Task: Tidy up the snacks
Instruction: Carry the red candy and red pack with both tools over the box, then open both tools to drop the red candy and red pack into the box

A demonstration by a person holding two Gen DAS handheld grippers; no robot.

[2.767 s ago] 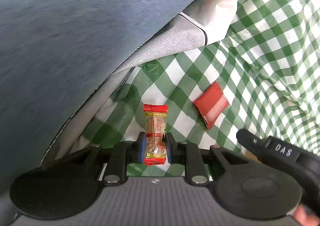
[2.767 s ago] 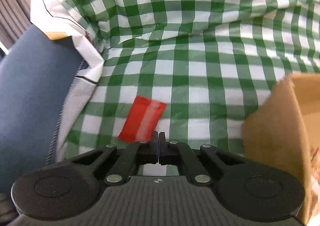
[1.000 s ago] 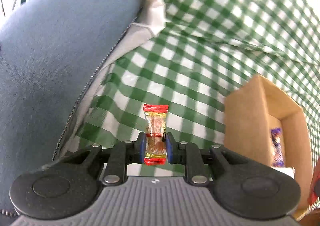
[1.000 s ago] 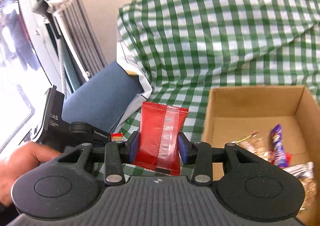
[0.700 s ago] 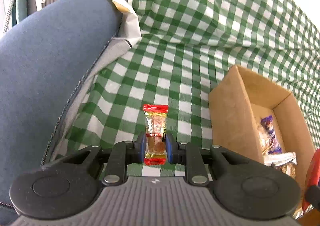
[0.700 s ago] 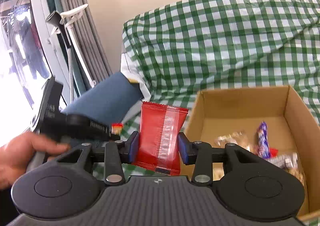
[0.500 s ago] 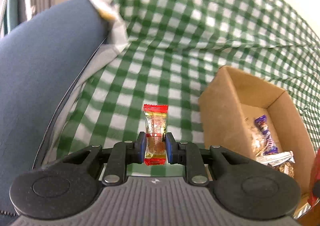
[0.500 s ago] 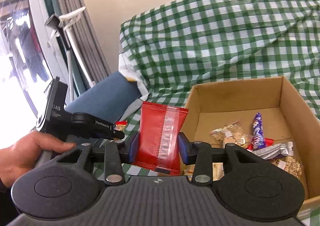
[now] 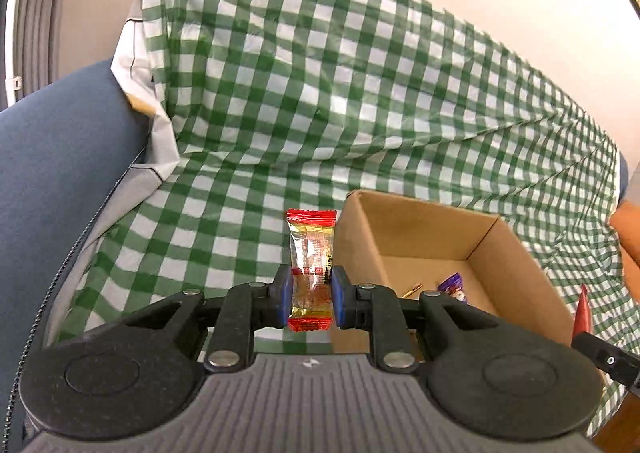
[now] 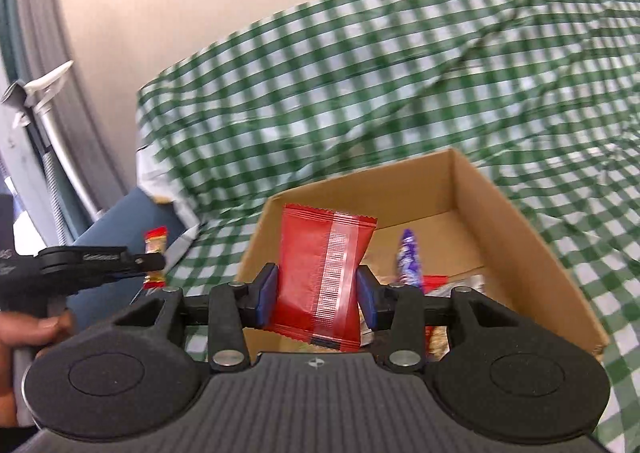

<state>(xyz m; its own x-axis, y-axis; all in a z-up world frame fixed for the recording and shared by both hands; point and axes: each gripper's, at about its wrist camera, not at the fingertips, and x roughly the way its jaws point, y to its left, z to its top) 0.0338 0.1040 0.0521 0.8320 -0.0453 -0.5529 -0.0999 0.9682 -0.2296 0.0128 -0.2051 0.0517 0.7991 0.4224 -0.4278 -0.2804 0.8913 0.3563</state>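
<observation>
Snacks are on their way into the cardboard box [image 10: 500, 213], one in each gripper, so the step in hand looks like the carry just ahead of the drop. The left gripper [image 9: 310, 295] is clamped on a small candy [image 9: 311, 253] in a clear wrapper with red ends, which stands upright between the blue pads; in the left wrist view it sits in front of the box's near left corner, over the green checked cloth [image 9: 280, 93] and seemingly not yet over the opening. The right gripper [image 10: 316, 295] grips a flat red packet [image 10: 324, 273] by its side edges, and in the right wrist view the packet stands before the box's open top, where a purple wrapper [image 10: 408, 257] and a few other snacks already lie. The next move probably calls for bringing each snack fully above the opening, clear of the cardboard wall, then letting the fingers part so it falls inside. The left gripper has further to go, and the two need room so they do not bump over the box.
</observation>
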